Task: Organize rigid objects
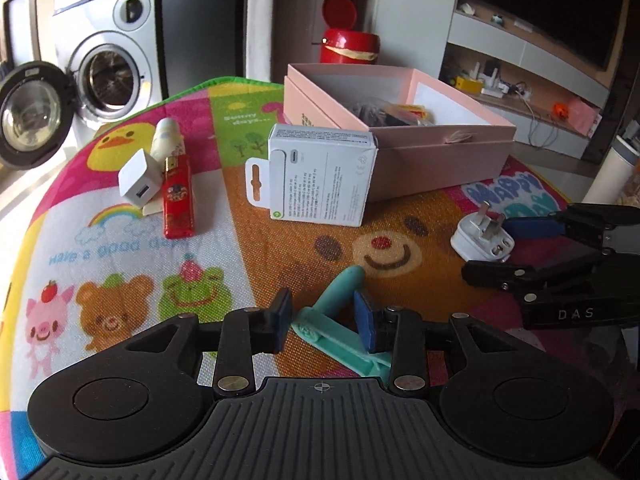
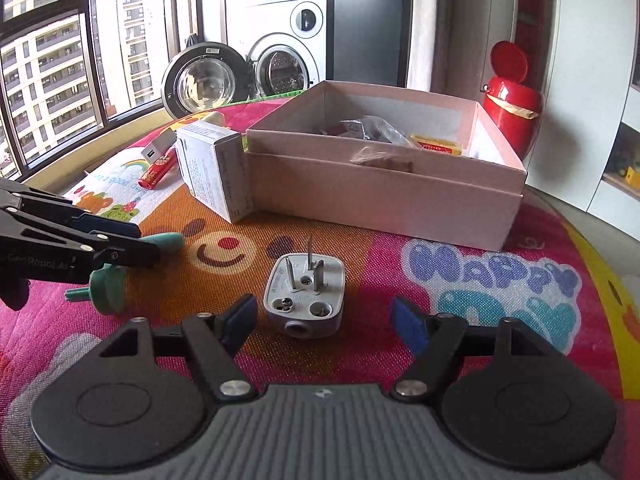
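Down near the front of the colourful cartoon-print play mat (image 1: 132,240) on the tabletop, the left claw (image 1: 326,322) stands partly apart around a teal plastic tool with a round handle (image 1: 340,292), pads not visibly pressing it. Right claw (image 2: 325,322) gapes wide around a white three-pin plug (image 2: 306,296) lying pins-up. Farther off sits the open pink cardboard box (image 2: 384,196), a white carton (image 1: 320,172) leaning at its left
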`<action>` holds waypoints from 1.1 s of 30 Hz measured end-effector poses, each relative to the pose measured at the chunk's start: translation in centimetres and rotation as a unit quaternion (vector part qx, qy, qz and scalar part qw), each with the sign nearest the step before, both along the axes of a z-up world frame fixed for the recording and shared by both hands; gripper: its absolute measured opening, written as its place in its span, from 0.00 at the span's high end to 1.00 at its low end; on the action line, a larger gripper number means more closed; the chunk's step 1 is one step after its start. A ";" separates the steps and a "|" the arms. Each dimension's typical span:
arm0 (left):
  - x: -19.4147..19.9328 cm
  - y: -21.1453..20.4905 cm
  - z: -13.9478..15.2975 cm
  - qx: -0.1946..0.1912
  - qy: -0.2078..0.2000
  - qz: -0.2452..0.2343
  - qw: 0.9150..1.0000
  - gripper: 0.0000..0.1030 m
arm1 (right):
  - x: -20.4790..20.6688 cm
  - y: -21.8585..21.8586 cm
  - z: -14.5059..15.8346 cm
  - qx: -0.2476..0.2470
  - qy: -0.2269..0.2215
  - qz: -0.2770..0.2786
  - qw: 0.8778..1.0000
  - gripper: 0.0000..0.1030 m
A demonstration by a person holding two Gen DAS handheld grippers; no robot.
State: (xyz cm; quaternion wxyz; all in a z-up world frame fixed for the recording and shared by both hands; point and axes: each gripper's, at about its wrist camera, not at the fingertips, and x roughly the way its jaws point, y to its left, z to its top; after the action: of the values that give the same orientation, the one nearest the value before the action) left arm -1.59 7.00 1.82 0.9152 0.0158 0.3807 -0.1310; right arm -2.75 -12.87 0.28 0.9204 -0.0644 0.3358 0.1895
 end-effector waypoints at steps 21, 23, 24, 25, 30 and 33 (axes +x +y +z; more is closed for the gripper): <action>-4.1 5.3 2.3 -0.037 0.009 0.004 0.999 0.66 | 0.5 0.8 -0.3 -0.011 0.031 0.041 0.999 0.00; -5.1 4.6 2.9 -0.024 0.006 -0.053 0.998 0.66 | 0.5 0.7 -0.3 -0.011 0.031 0.041 0.999 0.00; -5.5 4.3 3.0 -0.013 0.006 -0.076 0.997 0.66 | 0.5 0.7 -0.3 -0.011 0.031 0.041 0.999 0.00; -6.0 3.4 2.9 0.009 0.005 -0.103 0.995 0.66 | 0.5 0.7 -0.3 -0.011 0.031 0.041 0.999 0.00; -5.9 0.9 2.0 0.068 0.001 -0.135 0.989 0.66 | 0.4 0.8 -0.3 -0.012 0.030 0.040 0.999 0.00; -4.1 0.0 1.3 0.075 -0.007 -0.107 0.991 0.66 | 0.4 0.8 -0.2 -0.012 0.030 0.039 0.999 0.00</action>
State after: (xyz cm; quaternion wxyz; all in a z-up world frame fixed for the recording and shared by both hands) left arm -5.73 6.97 3.14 0.8948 0.1259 0.3792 -0.1992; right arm -2.37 -12.06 0.04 0.9009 -0.0826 0.3627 0.2234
